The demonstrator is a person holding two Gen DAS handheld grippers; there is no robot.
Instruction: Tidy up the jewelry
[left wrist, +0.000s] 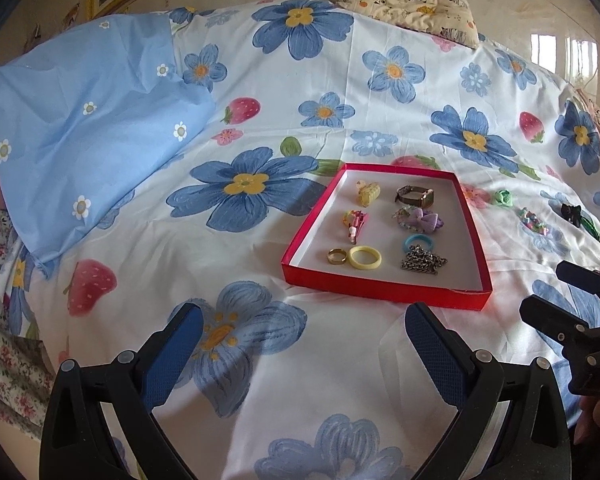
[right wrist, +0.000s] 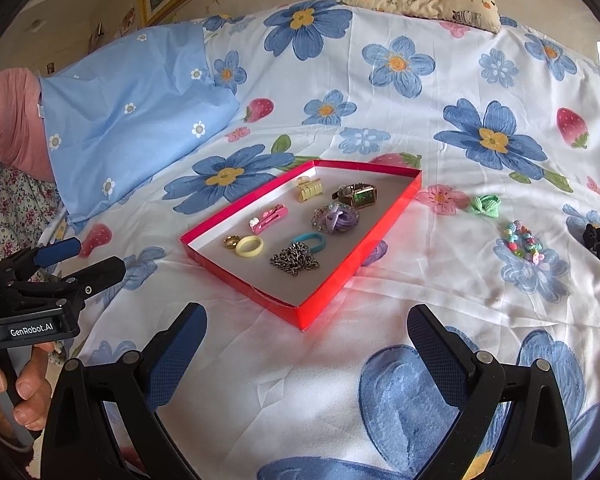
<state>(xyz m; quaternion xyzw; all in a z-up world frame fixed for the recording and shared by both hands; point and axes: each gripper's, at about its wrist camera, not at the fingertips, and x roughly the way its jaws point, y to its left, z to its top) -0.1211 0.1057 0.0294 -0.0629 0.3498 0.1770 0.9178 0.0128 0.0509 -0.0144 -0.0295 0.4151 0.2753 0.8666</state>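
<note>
A shallow red tray [left wrist: 384,298] [right wrist: 336,284] lies on the flowered bedsheet. Inside it sit a yellow claw clip [left wrist: 368,193], a watch [left wrist: 415,196], a pink hair clip [left wrist: 355,220], a purple bow [left wrist: 420,218], a gold ring [left wrist: 336,256], a yellow ring [left wrist: 365,257], a blue ring [left wrist: 418,243] and a metal chain [left wrist: 423,262]. To the tray's right, on the sheet, lie a green hair tie [right wrist: 485,205], a bead bracelet [right wrist: 523,242] and a black bow [right wrist: 599,240]. My left gripper [left wrist: 304,336] and right gripper [right wrist: 306,338] both stand open and empty, short of the tray.
A light blue pillow [left wrist: 96,120] lies at the left and a small patterned cushion [left wrist: 412,6] at the far edge by the wall. A person's hand [right wrist: 16,392] holds the left gripper's handle. Bare sheet stretches in front of the tray.
</note>
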